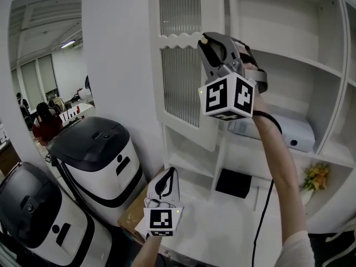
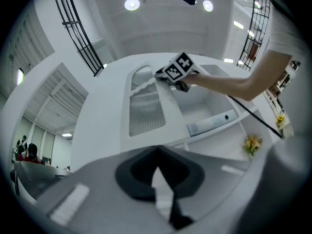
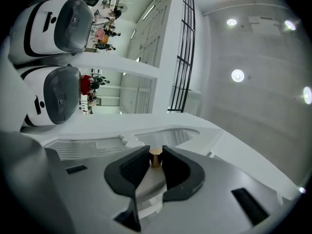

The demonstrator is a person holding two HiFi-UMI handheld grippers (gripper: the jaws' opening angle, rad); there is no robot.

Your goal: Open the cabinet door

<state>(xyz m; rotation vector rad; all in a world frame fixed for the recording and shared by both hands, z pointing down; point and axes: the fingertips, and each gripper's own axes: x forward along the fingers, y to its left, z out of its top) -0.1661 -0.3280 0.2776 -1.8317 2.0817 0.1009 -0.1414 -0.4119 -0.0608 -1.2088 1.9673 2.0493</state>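
Right gripper point(image 1: 208, 40) is up high, and its fingers point(image 3: 130, 168) are clamped on the small brass knob point(image 3: 155, 158), one pad on each side. The knob sits right at the fingertips, on the white cabinet door point(image 1: 181, 77). The door's ribbed glass panels run away beyond the fingers, and it hangs swung out from the cabinet point(image 1: 289, 60). Behind those fingers a white box point(image 1: 281, 129) lies on a shelf. Left gripper point(image 1: 168, 174) hovers low over the table point(image 1: 222, 232), well below the door. Its fingers point(image 2: 136, 175) are pinched together with nothing between them, tips aimed up at the door.
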